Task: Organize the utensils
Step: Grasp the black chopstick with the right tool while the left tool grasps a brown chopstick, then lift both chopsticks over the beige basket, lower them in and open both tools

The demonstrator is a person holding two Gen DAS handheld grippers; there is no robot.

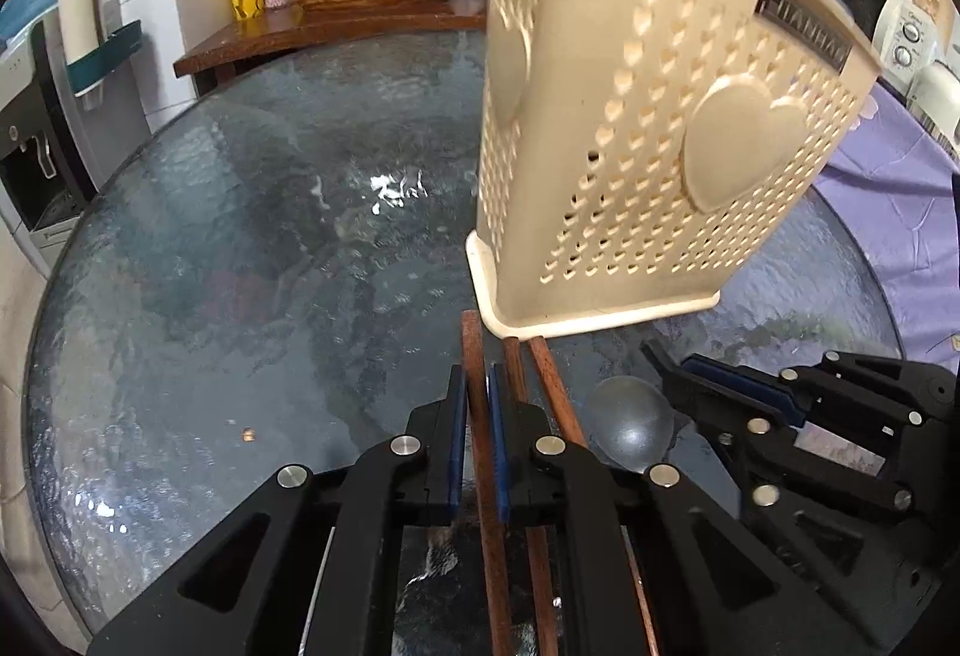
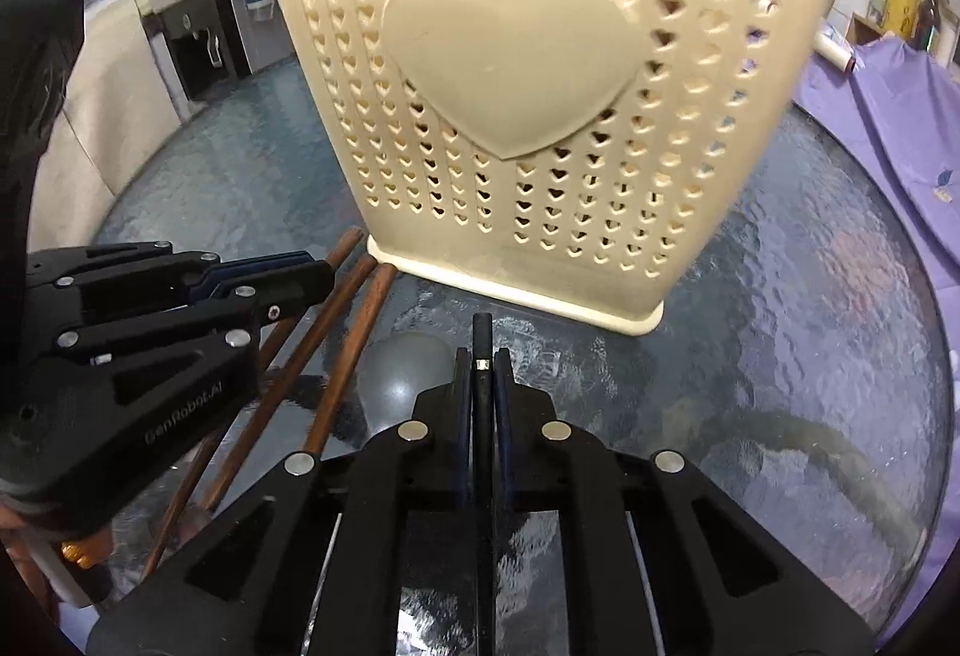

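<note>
We begin with the round glass table [image 1: 240, 266], on which everything rests. Next in size is the cream utensil holder [image 1: 648, 128], perforated with small hearts and bearing a large raised heart on each visible face; it stands upright on the glass, just beyond both grippers.

The left gripper [image 1: 477, 416] is pressed together on a brown wooden chopstick [image 1: 474, 356], whose far tip lies just beside the holder's base. From the right wrist view we see the same gripper [image 2: 300, 275] at the left, alongside the wooden sticks.

The right gripper [image 2: 483, 392] is pinched on a thin black chopstick [image 2: 482, 338], whose tip points toward the holder's base without touching it.

Two further wooden chopsticks [image 1: 543, 374] lie on the glass just right of the held one, their tips against the holder's base.

A grey spoon bowl [image 1: 630, 422] lies on the glass between the two grippers.
</note>
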